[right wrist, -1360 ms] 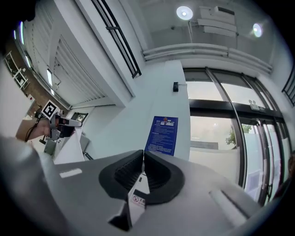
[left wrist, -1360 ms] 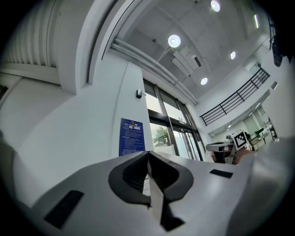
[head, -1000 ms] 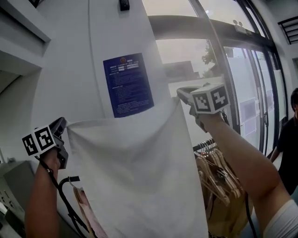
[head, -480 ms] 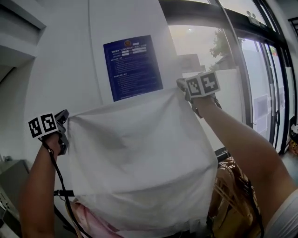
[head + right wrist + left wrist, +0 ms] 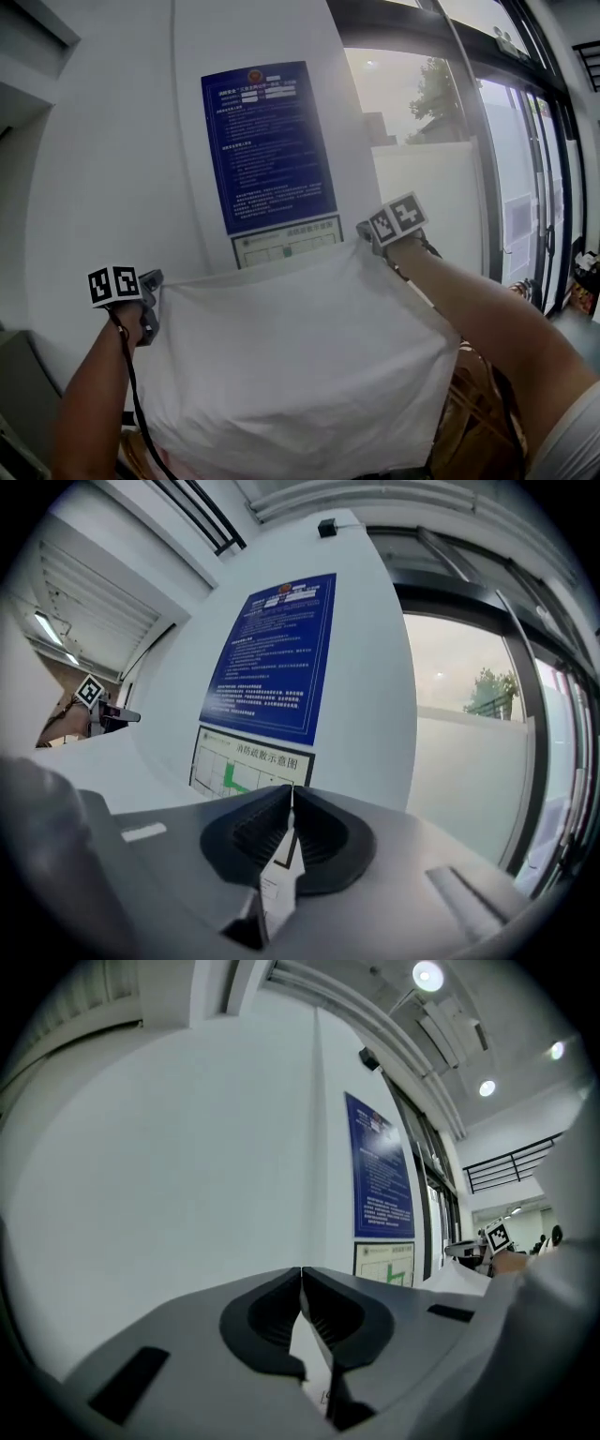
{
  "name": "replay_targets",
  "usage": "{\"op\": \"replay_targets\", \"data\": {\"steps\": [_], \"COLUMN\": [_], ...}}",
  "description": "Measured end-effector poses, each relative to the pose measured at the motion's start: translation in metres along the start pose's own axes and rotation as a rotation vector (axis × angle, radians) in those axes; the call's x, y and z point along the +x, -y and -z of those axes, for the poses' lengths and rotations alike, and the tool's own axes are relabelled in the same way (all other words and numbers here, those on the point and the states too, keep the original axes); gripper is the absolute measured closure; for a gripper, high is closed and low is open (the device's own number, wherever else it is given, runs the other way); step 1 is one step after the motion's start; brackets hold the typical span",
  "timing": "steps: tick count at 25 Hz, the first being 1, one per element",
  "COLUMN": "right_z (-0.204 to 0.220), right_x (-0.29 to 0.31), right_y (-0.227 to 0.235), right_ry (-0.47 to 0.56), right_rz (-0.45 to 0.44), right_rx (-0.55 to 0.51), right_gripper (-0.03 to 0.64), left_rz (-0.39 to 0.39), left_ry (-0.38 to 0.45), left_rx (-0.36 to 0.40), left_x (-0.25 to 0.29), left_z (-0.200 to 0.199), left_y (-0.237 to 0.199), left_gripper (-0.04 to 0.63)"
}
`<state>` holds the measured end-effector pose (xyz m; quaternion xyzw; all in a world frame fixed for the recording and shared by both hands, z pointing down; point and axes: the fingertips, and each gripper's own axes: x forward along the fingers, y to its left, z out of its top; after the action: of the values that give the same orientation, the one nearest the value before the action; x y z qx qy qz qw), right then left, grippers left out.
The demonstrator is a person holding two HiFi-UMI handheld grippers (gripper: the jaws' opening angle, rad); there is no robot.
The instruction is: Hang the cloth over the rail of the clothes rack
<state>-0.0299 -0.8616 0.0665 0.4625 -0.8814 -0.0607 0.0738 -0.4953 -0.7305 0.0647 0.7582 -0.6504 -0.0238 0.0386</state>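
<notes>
A white cloth [image 5: 300, 366] is spread wide between my two grippers, held up in front of the white wall. My left gripper [image 5: 153, 286] is shut on the cloth's upper left corner; in the left gripper view the left gripper [image 5: 301, 1271] has its jaws closed together on a strip of white fabric [image 5: 307, 1354]. My right gripper [image 5: 363, 231] is shut on the upper right corner, where the right gripper [image 5: 292, 789] pinches the cloth edge with its label [image 5: 275, 892]. The cloth billows toward me and hides the rack's rail.
A blue poster [image 5: 267, 150] and a small floor-plan sign [image 5: 286, 246] hang on the wall just behind the cloth. Tall glass doors [image 5: 525, 187] fill the right side. Wooden hangers [image 5: 483, 403] show low right. A black cable [image 5: 131, 394] trails from the left gripper.
Both grippers have carried the cloth forward toward the wall and sit lower in the head view. The cloth now bulges outward, covering the hangers and rail seen a second ago.
</notes>
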Motion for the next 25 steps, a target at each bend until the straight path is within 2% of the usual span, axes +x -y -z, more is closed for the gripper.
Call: {"op": "replay_targets", "data": {"steps": [2,5,7,9,15,21,23,24,25], "right_z": [0.008,0.013,0.012,0.014,0.007,-0.021,-0.024,-0.025,-0.025], "right_x": [0.007,0.011,0.012,0.014,0.01,-0.024,-0.04,-0.049,-0.059], "right_y": [-0.001,-0.003,-0.001,0.002,-0.003,-0.023,-0.035,-0.042,-0.048], "right_ry": [-0.028,-0.033,-0.033,-0.041,-0.024,0.049,0.062,0.064,0.063], "right_rz": [-0.013,-0.014,0.004,0.019,-0.001,-0.069,-0.104,-0.123,-0.144], "right_rx": [0.006,-0.002,-0.007,-0.013,-0.018,-0.014,-0.021,-0.031,-0.04], "right_gripper": [0.604,0.6,0.563,0.538,0.526,0.528,0.576,0.611,0.614], "left_rz": [-0.008,-0.026,-0.042,-0.052,-0.048,-0.06,-0.071,-0.077,-0.085], "left_ry": [-0.032,-0.032,-0.015,-0.001,0.029,0.092,0.106,0.114,0.123], "left_rx": [-0.01,0.005,0.02,0.026,0.018,0.038,0.055,0.066,0.08], "left_x": [0.008,0.015,0.016,0.018,0.012,-0.034,-0.057,-0.07,-0.084], "left_z": [0.014,0.019,0.014,0.011,0.001,-0.025,-0.027,-0.027,-0.028], "left_y": [-0.006,-0.008,-0.009,-0.009,-0.006,0.021,0.035,0.043,0.05], "left_gripper": [0.586,0.584,0.509,0.489,0.489,0.489,0.491,0.527,0.58]}}
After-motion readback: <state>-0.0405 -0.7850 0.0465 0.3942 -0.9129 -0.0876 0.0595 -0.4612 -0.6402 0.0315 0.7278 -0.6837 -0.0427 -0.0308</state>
